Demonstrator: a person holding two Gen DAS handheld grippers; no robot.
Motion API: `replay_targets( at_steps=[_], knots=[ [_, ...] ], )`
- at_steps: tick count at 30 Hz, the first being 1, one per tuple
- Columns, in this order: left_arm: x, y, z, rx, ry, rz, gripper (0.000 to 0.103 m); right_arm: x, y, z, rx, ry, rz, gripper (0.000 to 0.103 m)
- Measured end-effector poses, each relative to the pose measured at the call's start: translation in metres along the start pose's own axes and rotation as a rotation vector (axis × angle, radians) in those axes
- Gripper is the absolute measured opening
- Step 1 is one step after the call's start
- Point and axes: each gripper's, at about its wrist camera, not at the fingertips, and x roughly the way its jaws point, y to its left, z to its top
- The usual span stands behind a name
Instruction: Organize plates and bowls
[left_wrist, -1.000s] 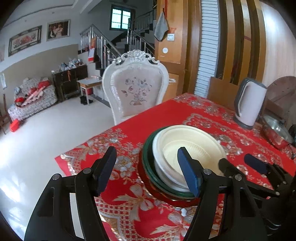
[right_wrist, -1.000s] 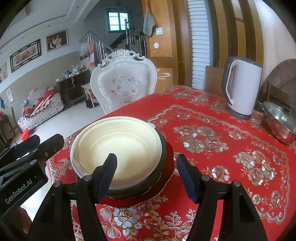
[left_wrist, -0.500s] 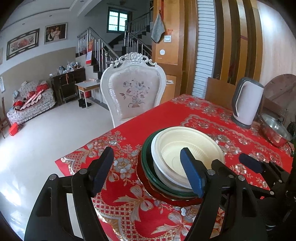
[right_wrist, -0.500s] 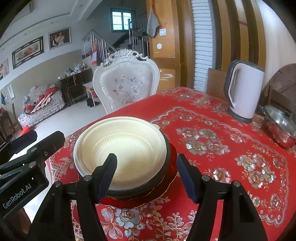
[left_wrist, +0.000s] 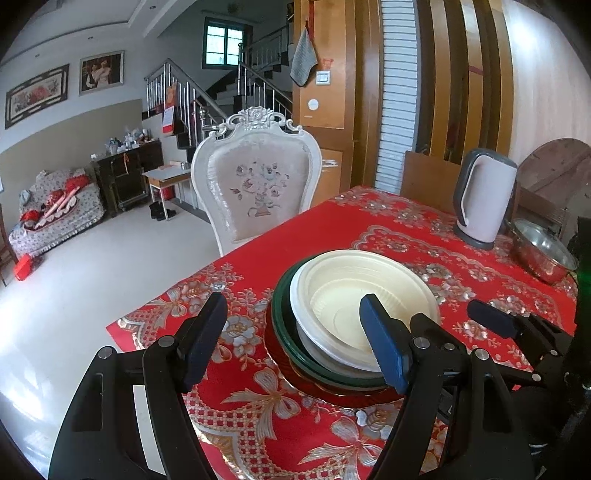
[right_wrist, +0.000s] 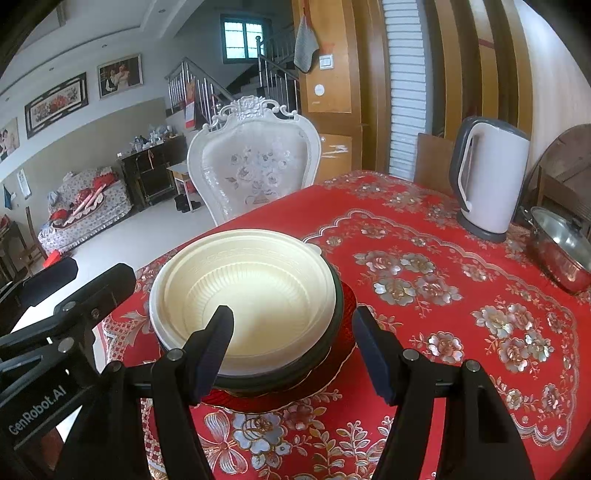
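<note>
A cream bowl (left_wrist: 354, 295) (right_wrist: 251, 280) tops a stack on the red flowered tablecloth (right_wrist: 424, 332). Under it sit a white bowl (left_wrist: 297, 299), a dark green plate (left_wrist: 284, 332) (right_wrist: 334, 321) and a red plate (left_wrist: 273, 354) (right_wrist: 349, 306). My left gripper (left_wrist: 293, 343) is open just short of the stack's left side, nothing between its pads. My right gripper (right_wrist: 293, 350) is open above the stack's near rim, which shows between its fingers, untouched. The left gripper's fingers (right_wrist: 103, 284) also show at the left of the right wrist view.
A white electric kettle (left_wrist: 484, 199) (right_wrist: 491, 177) and a steel pot (left_wrist: 543, 251) (right_wrist: 565, 247) stand at the table's far right. An ornate white chair (left_wrist: 258, 188) (right_wrist: 255, 170) faces the far edge. The table's left corner (left_wrist: 122, 325) drops to the floor.
The left gripper's jaws stand a little wider than a second ago. The stack and the right gripper have not moved.
</note>
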Motion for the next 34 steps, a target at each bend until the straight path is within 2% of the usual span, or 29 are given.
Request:
replay_targets(
  at_steps=[15,34],
  knots=[
    [-0.0012,0.0002,-0.0008,-0.006,-0.001,-0.043,0.075,0.0017,0.0022,-0.0024,-0.009,0.011,0.001,0.067],
    [-0.0029,-0.0049,-0.0051,0.008,-0.004,-0.048,0.075,0.0012,0.0043,-0.0053,-0.016,0.021,0.0,0.067]
  ],
)
